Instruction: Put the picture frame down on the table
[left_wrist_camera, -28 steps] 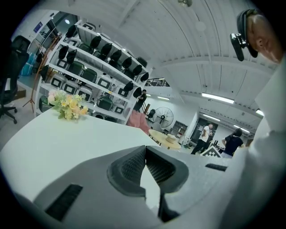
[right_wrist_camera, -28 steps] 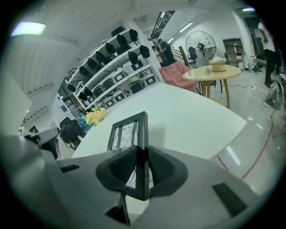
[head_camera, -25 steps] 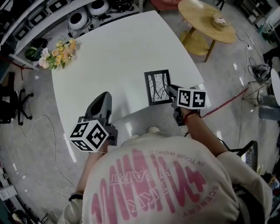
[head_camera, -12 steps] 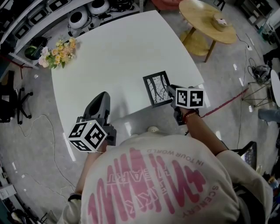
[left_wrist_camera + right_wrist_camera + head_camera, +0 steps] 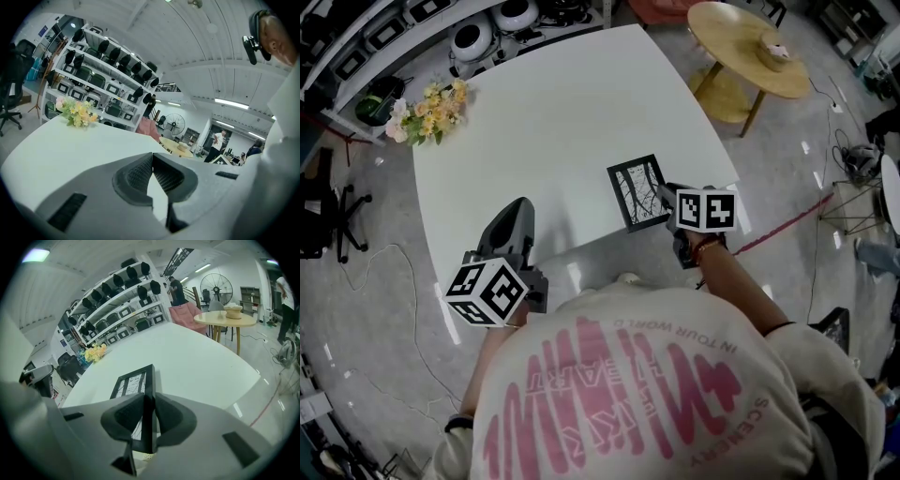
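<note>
The picture frame (image 5: 637, 192) sits just right of the middle of the head view, over the near right part of the white table (image 5: 562, 103), its black border around a pale print with dark branching lines. The right gripper (image 5: 664, 195) pinches it by its right-hand edge. In the right gripper view the frame (image 5: 136, 385) stands edge-on between the two dark pads, which press on it from both sides, with its printed face turned to the left of the picture. It seems to lie low and close to the tabletop, but neither view shows clearly whether it touches.

Compared with a second ago, the frame is turned slightly more askew, its top edge sloping down toward the left. Since half a second ago it has barely shifted.

The left gripper (image 5: 517, 211) hangs over the table's near edge at lower left, well apart from the frame. In its own view the left gripper (image 5: 152, 176) has its jaws pressed together at the tips, with nothing between them.

A bunch of flowers (image 5: 427, 108) lies at the table's upper left corner, and a round wooden table (image 5: 748, 52) stands at upper right.
</note>
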The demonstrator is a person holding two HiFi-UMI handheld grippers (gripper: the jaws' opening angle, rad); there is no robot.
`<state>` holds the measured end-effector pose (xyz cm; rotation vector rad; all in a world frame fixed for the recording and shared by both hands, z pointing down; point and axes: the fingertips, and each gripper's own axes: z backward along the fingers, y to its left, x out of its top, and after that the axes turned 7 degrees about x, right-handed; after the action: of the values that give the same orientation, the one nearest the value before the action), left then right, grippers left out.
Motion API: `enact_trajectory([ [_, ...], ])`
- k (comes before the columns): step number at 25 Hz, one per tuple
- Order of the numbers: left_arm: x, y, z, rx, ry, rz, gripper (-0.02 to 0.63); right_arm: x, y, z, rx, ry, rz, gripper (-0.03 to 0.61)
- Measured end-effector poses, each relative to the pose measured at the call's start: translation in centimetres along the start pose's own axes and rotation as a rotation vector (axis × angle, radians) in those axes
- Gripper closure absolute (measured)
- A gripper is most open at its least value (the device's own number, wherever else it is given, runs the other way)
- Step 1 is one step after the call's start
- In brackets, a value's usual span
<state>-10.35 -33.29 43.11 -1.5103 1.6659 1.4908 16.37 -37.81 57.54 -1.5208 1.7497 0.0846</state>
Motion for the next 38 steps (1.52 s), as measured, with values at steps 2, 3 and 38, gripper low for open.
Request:
enact_trajectory([
  [2, -0.1, -0.01, 0.03, 0.001, -0.002, 0.001, 0.609, 0.01, -0.07, -0.09, -0.001, -0.001, 0.002, 0.497],
  [3, -0.15, 0.0, 0.05, 0.002, -0.003, 0.002, 0.61, 0.0, -0.1, -0.14, -0.001, 0.0, 0.003, 0.497],
  [38, -0.55, 0.47, 0.86, 0.024, 0.002, 0.017, 0.611, -0.76, -0.37, -0.38, -0.02, 0.013, -0.029, 0.502],
])
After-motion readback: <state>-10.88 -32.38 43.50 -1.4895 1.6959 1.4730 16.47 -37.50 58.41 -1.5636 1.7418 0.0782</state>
